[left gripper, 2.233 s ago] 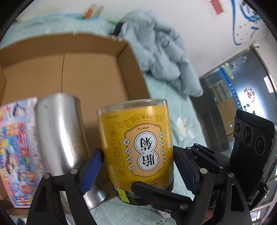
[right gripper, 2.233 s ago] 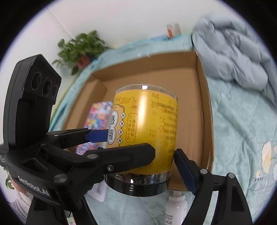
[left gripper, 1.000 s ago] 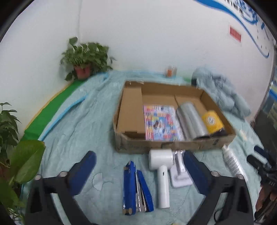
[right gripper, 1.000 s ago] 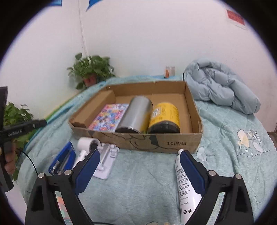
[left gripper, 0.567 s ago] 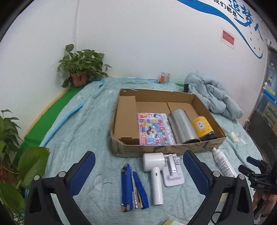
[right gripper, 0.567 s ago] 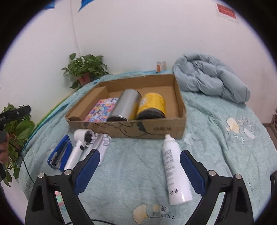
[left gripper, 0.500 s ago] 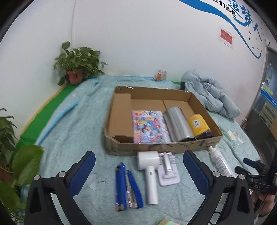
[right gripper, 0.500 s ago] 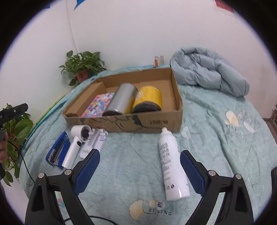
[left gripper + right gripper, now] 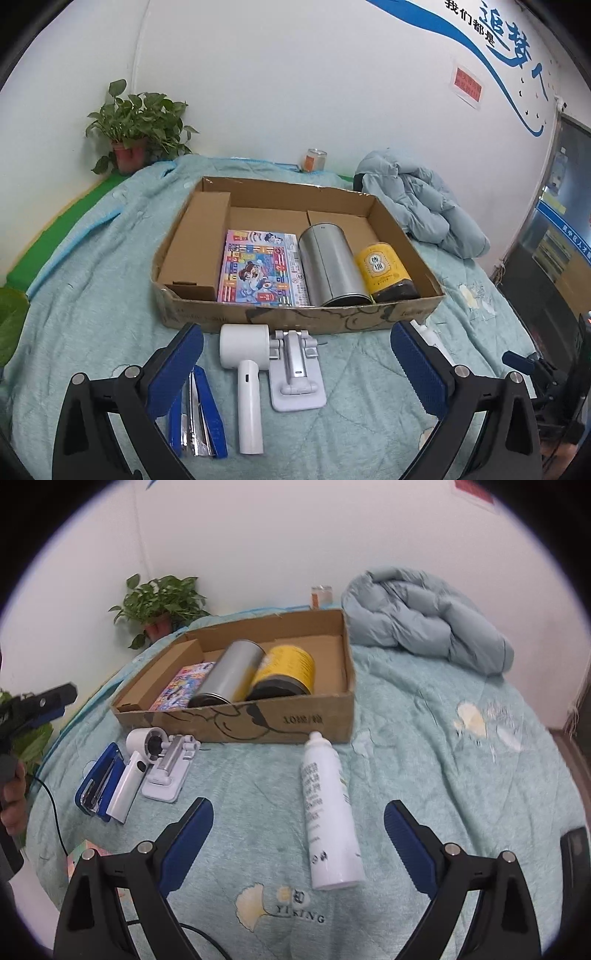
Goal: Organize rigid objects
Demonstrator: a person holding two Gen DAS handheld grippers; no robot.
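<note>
A cardboard box (image 9: 280, 317) (image 9: 314, 718) on the bed holds a colourful book (image 9: 258, 267), a silver can (image 9: 328, 258) (image 9: 229, 674) and a yellow jar (image 9: 384, 271) (image 9: 286, 668), both lying down. In front of the box lie a white handheld device (image 9: 245, 369) (image 9: 138, 760), a white bracket (image 9: 295, 369) and a blue stapler (image 9: 195, 417) (image 9: 98, 779). A white spray bottle (image 9: 327, 812) lies in front of the box's right end. My left gripper (image 9: 295, 373) is open and empty above the device and bracket. My right gripper (image 9: 297, 845) is open and empty, with the bottle between its fingers.
A folded pale-blue duvet (image 9: 421, 206) (image 9: 424, 624) lies to the right of the box. A potted plant (image 9: 136, 129) and a small jar (image 9: 314, 160) stand at the wall. The bed's right edge drops off beside a dark doorway (image 9: 546, 266).
Both grippers let go of the yellow jar in the box and pulled back. Since then the left drifted slightly closer to the white device and the right came nearer the spray bottle.
</note>
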